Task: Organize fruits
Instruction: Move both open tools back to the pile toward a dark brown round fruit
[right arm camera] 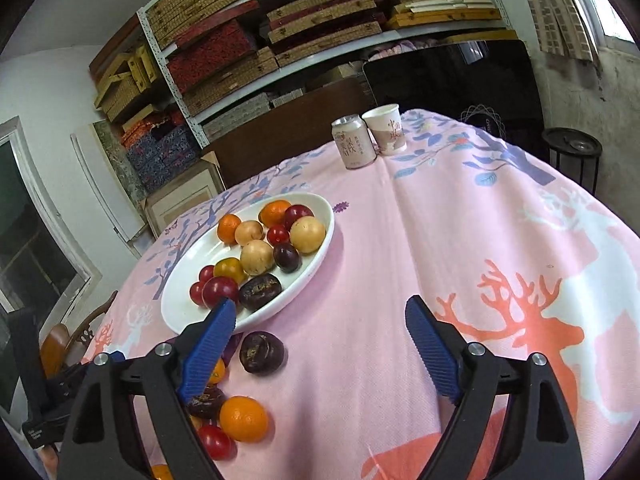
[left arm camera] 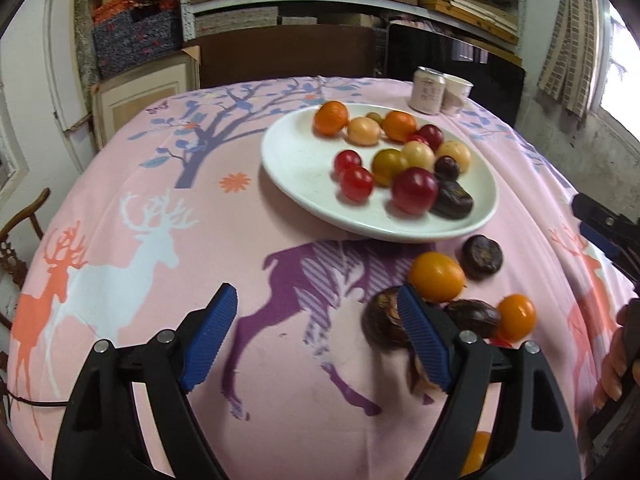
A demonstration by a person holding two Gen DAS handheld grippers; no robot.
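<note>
A white plate [left arm camera: 296, 184] on the pink deer tablecloth holds several fruits: orange, red, pale yellow and dark brown ones. Loose fruits lie on the cloth in front of it: a dark fruit [left arm camera: 482, 257], an orange one [left arm camera: 436, 276], another dark one [left arm camera: 472, 318] and a small orange one [left arm camera: 516, 317]. My left gripper [left arm camera: 316, 294] is open over bare cloth, its right finger just in front of a dark fruit [left arm camera: 380, 320]. My right gripper [right arm camera: 320, 306] is open and empty, with the plate [right arm camera: 188, 264], a dark fruit [right arm camera: 262, 352] and an orange one [right arm camera: 243, 419] to its left.
A drink can [right arm camera: 354, 146] and a paper cup [right arm camera: 386, 128] stand at the table's far side. Shelves of boxes fill the wall behind. A wooden chair [left arm camera: 24, 232] stands at the left table edge. A person's hand [left arm camera: 612, 368] shows at the right.
</note>
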